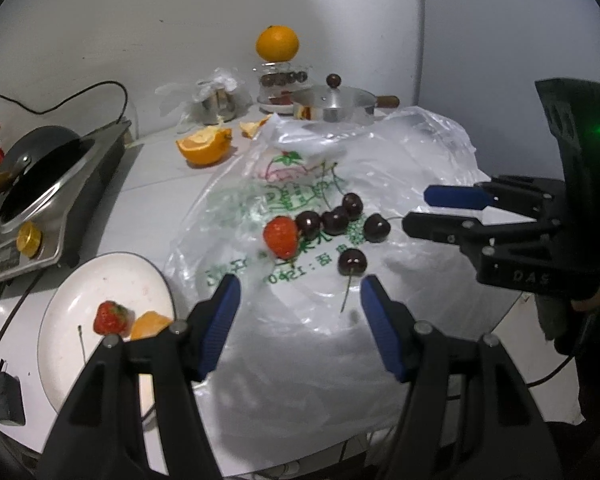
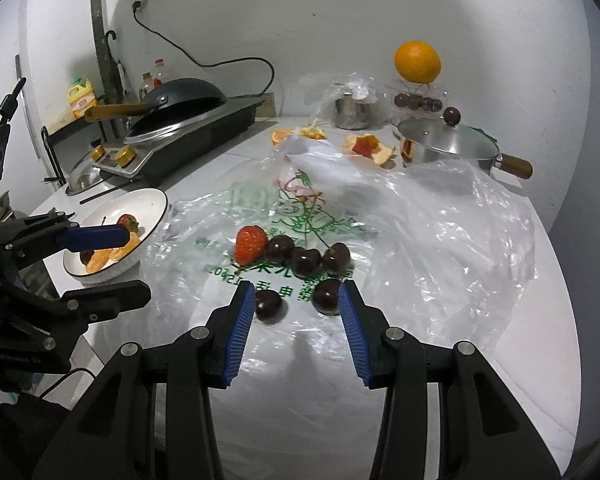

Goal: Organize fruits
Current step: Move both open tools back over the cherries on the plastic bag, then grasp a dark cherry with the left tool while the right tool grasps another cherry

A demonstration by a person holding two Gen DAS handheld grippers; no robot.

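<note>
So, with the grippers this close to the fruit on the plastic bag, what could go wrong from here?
1. The cherries lie loose on a wrinkled plastic bag; a nudge from the open right gripper could roll them away.
2. The strawberry touches a cherry, so closing on either may bruise the soft one.
3. The fingers could catch the thin bag and drag all the fruit along.
4. The left gripper hangs near the plate rim and might knock it.

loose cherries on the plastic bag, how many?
5. Three cherries in a row right of the strawberry, two nearer by the right gripper. More may hide under bag folds.
</note>
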